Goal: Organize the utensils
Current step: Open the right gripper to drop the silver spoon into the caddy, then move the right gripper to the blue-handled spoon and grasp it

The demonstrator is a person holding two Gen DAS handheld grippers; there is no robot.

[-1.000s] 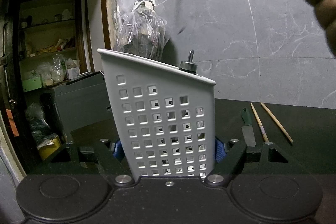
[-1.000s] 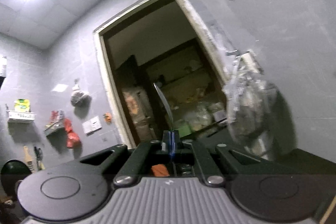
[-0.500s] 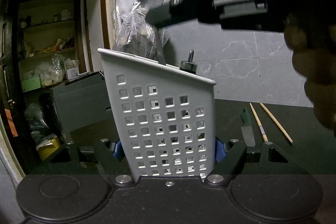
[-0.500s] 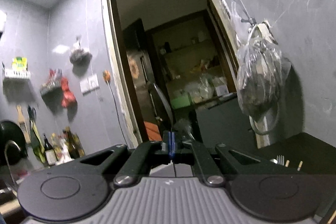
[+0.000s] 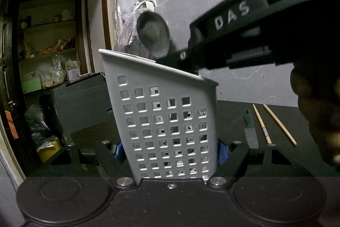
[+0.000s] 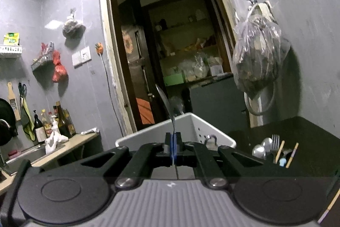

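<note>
My left gripper (image 5: 170, 148) is shut on a white perforated utensil caddy (image 5: 165, 118) and holds it upright on the dark counter. My right gripper (image 6: 172, 145) is shut on a metal spoon (image 6: 164, 99), seen edge-on, with its bowl pointing up. In the left wrist view the right gripper (image 5: 184, 56) holds the spoon (image 5: 153, 32) just above the caddy's rim. The caddy's open top (image 6: 191, 120) lies right beneath the spoon in the right wrist view.
A knife (image 5: 249, 129) and two chopsticks (image 5: 274, 122) lie on the counter right of the caddy. Spoons, a fork (image 6: 275, 140) and more chopsticks lie on the counter in the right wrist view. A plastic bag (image 6: 256, 59) hangs on the tiled wall.
My right gripper has come down with the spoon from high above to just over the caddy's rim. The left gripper and caddy have not moved.
</note>
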